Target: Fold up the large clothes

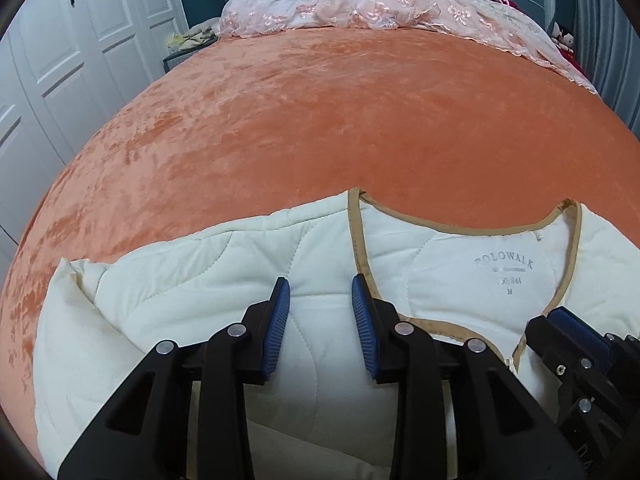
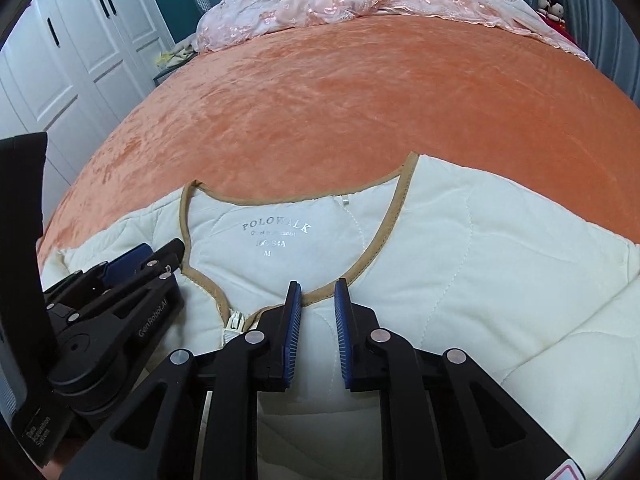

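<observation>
On the near part of a bed [image 1: 320, 120] covered in an orange velvet spread lies a cream quilted jacket [image 1: 224, 300], front up, its tan-trimmed neckline [image 2: 384, 200] pointing toward the far end. A printed size label [image 2: 276, 236] shows inside the collar. The left hand-held gripper [image 1: 320, 300] hovers over the jacket's left chest panel, blue pads [image 1: 278, 328] spread apart with nothing between them. The right hand-held gripper [image 2: 318, 304] sits just right of the zip top [image 2: 234, 324], over the neckline trim, pads parted by a narrow gap, not pinching fabric. At the far end a pink lace cover [image 1: 360, 4] is heaped. White wardrobe doors [image 1: 60, 60] stand to the left
</observation>
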Demonstrator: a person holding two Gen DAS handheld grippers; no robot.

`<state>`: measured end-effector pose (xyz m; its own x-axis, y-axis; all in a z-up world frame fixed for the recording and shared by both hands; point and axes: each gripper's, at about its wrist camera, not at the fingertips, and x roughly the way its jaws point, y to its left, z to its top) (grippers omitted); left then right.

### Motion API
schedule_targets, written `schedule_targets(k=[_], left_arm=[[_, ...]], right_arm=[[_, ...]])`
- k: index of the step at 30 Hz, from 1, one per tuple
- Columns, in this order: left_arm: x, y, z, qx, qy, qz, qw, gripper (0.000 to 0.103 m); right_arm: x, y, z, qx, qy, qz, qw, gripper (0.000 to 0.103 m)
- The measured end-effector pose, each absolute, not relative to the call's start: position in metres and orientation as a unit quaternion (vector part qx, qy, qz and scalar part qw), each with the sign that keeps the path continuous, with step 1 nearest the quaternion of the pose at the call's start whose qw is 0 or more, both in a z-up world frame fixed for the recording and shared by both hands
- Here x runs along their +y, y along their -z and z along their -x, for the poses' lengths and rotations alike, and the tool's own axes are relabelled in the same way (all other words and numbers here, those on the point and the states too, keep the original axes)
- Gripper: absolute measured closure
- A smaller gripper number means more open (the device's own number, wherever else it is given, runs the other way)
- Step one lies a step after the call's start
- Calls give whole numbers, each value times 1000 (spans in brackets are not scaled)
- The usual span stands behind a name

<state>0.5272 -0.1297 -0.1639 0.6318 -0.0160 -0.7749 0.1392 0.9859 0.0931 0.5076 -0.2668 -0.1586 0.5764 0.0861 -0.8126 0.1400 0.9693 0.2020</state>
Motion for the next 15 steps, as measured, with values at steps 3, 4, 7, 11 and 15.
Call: schedule_targets(k=[3, 4, 7, 11, 15], left_arm=[[-130, 165, -527, 422, 42, -71, 903, 71], [-129, 166, -527, 421, 44, -68, 904, 71], [-129, 167, -526, 415, 43, -66, 907, 71], [-131, 169, -524, 406, 37, -72, 910, 71], [-130, 171, -523, 399, 34, -68, 914, 70]], right_arm=[[-262, 163, -512, 455, 22, -112, 883, 90], [-261, 164, -512, 453, 25, -107, 885, 90], [-257, 165, -515, 446, 34, -97, 889, 91], [-254, 166, -517, 438, 44, -85, 894, 91], [-252, 168, -517, 427, 50, -81, 899, 91]])
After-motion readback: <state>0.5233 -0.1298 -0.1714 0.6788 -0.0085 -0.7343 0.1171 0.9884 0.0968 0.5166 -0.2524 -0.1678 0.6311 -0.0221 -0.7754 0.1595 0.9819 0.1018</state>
